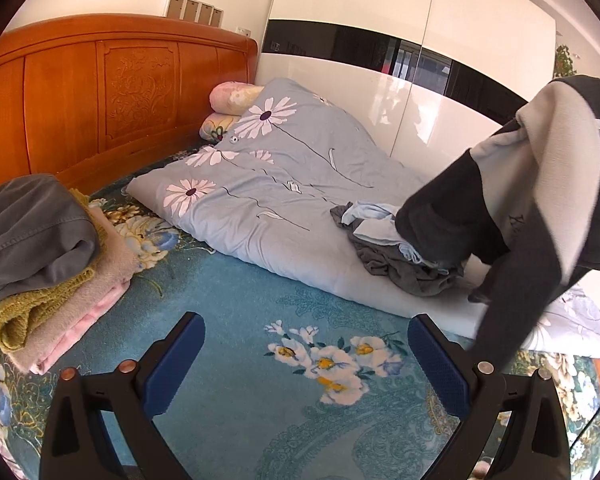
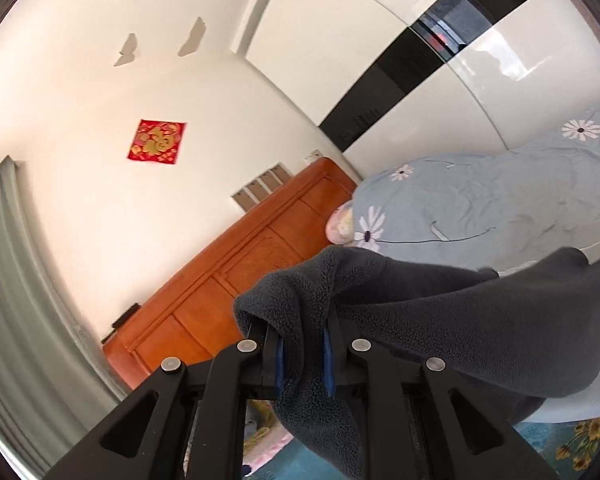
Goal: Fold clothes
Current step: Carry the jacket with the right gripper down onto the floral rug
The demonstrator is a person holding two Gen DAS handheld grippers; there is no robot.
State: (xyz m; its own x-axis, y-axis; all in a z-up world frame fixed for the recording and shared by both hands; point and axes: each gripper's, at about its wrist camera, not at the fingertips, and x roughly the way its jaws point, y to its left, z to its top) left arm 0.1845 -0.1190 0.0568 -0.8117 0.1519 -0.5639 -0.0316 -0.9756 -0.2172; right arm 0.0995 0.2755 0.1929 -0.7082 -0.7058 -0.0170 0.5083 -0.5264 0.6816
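Note:
A dark grey fleece garment [image 2: 440,320] with a pale lining hangs in the air at the right of the left wrist view [image 1: 540,184]. My right gripper [image 2: 304,360] is shut on a bunched edge of it, tilted toward the wall. My left gripper [image 1: 306,352] is open and empty, low over the teal floral bedspread [image 1: 260,288], to the left of the hanging garment. A small heap of unfolded grey and light blue clothes [image 1: 392,240] lies on the blue daisy quilt [image 1: 292,168]. A stack of folded clothes [image 1: 40,256] sits at the left.
A wooden headboard [image 1: 100,92] stands at the back left, with two pillows [image 1: 228,108] beside it. A glossy white and black wardrobe [image 1: 380,60] runs along the far side of the bed. A grey curtain [image 2: 16,280] hangs at the left in the right wrist view.

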